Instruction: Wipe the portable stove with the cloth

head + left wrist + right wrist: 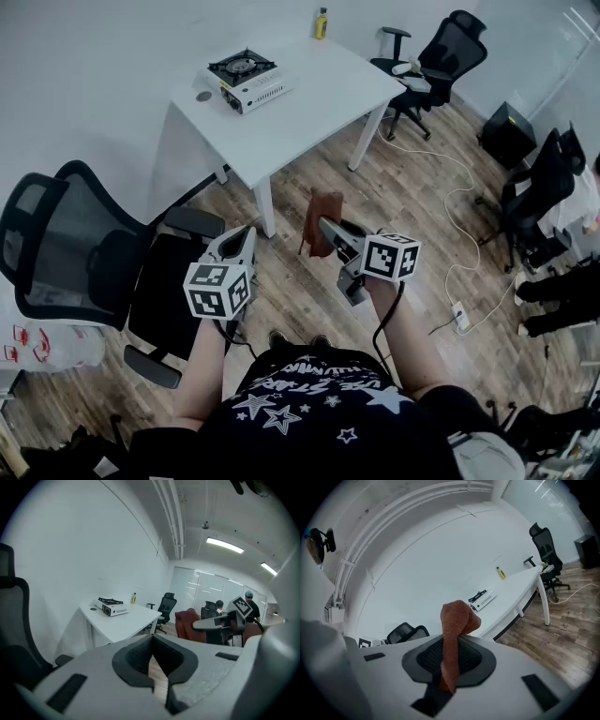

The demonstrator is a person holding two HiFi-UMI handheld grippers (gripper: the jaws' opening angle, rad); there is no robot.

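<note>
Wood floor (403, 202): head view; matte brown planks run below both grippers.
White table (309, 112): smooth rectangular top on straight legs, well ahead of both grippers.
Portable stove (246, 80): boxy white metal body with a black grate and a round burner. It sits on the table's far-left part, well apart from either gripper. A yellow bottle (322, 23) stands at the table's far edge.
Left gripper (244, 234): grey plastic jaws closed tip to tip, with nothing in them. A black mesh-backed office chair (56, 234) stands just to its left.
Right gripper (326, 227): jaws clamped on the cloth (323, 202), a limp, rust-brown rag.
Left gripper view: the dark ribbed pads meet at their tips with nothing between them. The stove shows small, ahead and to the left on the table. The right gripper and its draped cloth are off to the right.
Right gripper view: black textured pads pinch the nubby cloth, which rises past the tips and folds over in a rounded hump. The stove lies ahead, just right of that hump, on the long tabletop, with the bottle farther along.
</note>
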